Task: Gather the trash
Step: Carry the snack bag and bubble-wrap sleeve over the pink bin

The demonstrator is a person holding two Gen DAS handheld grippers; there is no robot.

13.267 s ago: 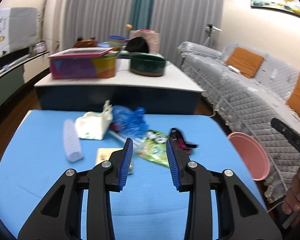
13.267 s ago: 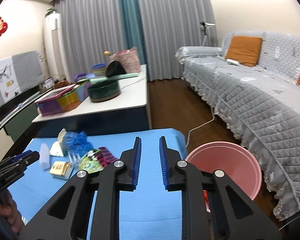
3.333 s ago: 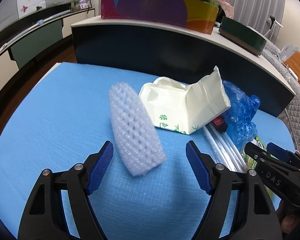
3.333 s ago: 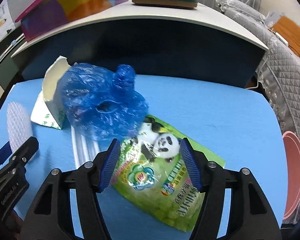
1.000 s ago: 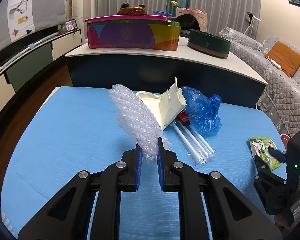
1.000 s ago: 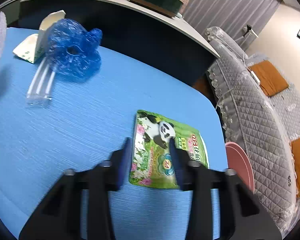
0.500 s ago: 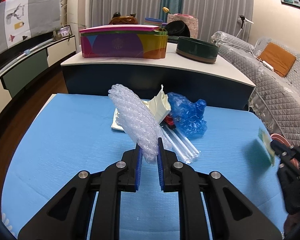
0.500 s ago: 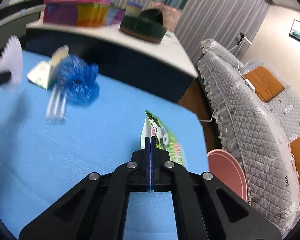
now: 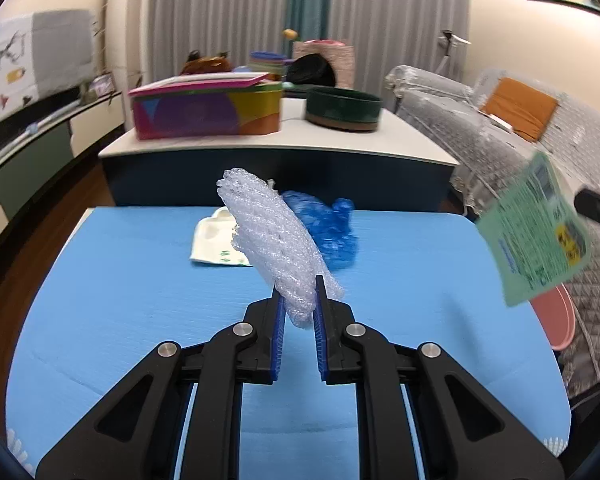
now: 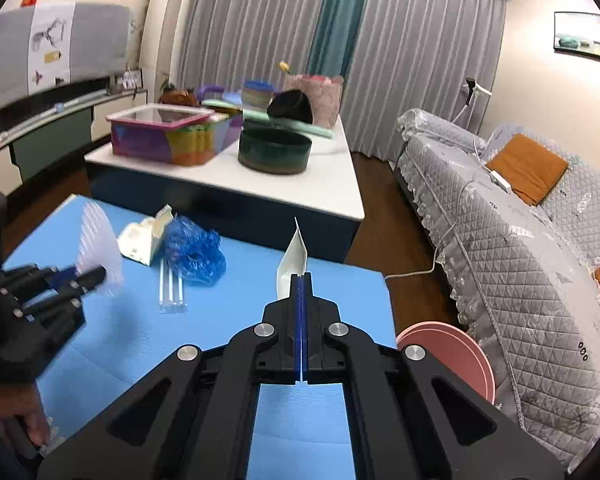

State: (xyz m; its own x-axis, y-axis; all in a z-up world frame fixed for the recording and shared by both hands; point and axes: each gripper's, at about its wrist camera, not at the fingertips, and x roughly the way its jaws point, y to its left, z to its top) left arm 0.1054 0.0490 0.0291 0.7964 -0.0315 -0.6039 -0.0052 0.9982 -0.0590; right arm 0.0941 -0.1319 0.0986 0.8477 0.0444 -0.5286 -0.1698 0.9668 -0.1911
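Observation:
My left gripper (image 9: 298, 298) is shut on a roll of clear bubble wrap (image 9: 274, 240), held up above the blue table (image 9: 140, 300). My right gripper (image 10: 301, 280) is shut on a green snack packet (image 10: 294, 258), seen edge-on in the right wrist view and as a green sheet (image 9: 534, 236) in the air at the right of the left wrist view. On the table lie a crumpled blue plastic bag (image 10: 194, 254), a torn white carton (image 10: 144, 238) and clear plastic straws (image 10: 172, 286). A pink bin (image 10: 448, 356) stands on the floor past the table's right edge.
Behind the blue table stands a white-topped counter (image 10: 332, 184) with a colourful box (image 10: 164, 136) and a dark green round tin (image 10: 274, 150). A grey quilted sofa (image 10: 520, 240) runs along the right. A person's hand (image 10: 18, 412) holds the left gripper.
My right gripper closed on the green packet and lifted it off the table, up and toward the right. My left gripper rose a little with the bubble wrap.

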